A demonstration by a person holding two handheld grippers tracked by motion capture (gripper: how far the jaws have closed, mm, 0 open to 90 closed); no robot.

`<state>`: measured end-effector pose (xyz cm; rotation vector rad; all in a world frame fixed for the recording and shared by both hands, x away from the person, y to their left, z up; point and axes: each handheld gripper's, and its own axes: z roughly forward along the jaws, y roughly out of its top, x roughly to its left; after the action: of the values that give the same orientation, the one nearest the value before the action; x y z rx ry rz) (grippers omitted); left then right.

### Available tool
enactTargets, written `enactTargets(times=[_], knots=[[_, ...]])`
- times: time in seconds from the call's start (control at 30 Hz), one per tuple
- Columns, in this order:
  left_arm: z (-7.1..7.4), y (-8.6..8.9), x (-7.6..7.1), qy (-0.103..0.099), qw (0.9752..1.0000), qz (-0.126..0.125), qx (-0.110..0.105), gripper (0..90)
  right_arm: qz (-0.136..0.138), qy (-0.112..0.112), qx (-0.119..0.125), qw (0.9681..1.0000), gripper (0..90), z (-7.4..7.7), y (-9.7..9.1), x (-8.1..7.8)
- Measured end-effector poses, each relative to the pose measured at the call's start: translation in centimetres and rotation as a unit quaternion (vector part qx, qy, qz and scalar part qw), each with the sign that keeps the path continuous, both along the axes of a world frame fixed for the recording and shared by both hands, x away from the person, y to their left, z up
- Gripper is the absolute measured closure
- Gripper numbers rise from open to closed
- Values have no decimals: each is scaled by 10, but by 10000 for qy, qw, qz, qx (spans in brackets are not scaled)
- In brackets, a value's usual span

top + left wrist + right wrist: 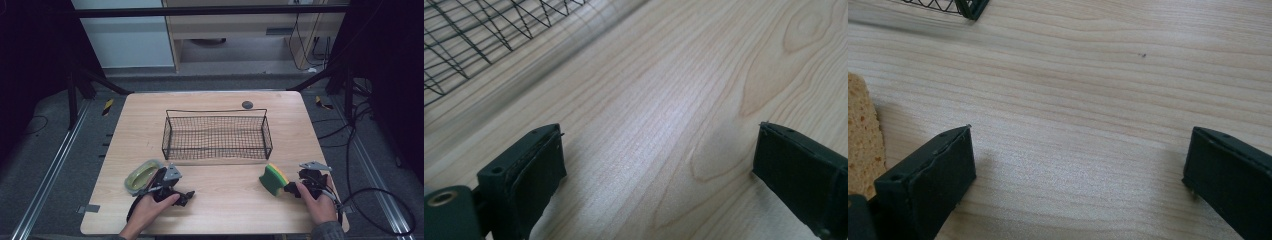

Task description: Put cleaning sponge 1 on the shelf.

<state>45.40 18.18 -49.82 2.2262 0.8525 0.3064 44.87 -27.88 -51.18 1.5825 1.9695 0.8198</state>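
A green and yellow sponge stands on edge at the table's front right. My right gripper sits just to its right, open, with bare wood between its jaws. In the right gripper view the right gripper is spread wide and the sponge lies outside its left jaw. A shallow oval dish with a yellow-green inside rests at the front left. My left gripper lies low beside it, pointing right. In the left gripper view the left gripper is open over bare table.
A black wire basket stands in the middle of the wooden table, beyond both grippers; its mesh and a corner show in the gripper views. A small dark disc lies near the far edge.
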Motion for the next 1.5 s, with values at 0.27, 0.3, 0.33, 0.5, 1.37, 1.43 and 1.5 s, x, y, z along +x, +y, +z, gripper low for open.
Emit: enactTargets(times=[0.27,0.3,0.33,0.5,1.37,1.43,1.5], knots=[[33,18,-15,-369,9992,172,-14,40,27,-43,21,10000,4,-1,1,0],[38,22,-16,-439,9988,216,43,40,35,-50,9,10000,4,-1,1,0],[42,25,-17,-479,9985,282,13,40,38,-52,10,10000,4,-1,1,0],[62,41,-17,-677,9964,486,136,40,95,-55,6,9999,4,-1,0,1],[74,85,-6,-433,9948,790,480,44,140,-29,1,9999,4,-1,0,3],[80,86,-1,-378,9948,756,570,52,144,-30,3,9999,4,-1,-1,3],[84,87,3,-345,9941,774,672,66,153,-33,-1,9999,4,-1,-1,3]])
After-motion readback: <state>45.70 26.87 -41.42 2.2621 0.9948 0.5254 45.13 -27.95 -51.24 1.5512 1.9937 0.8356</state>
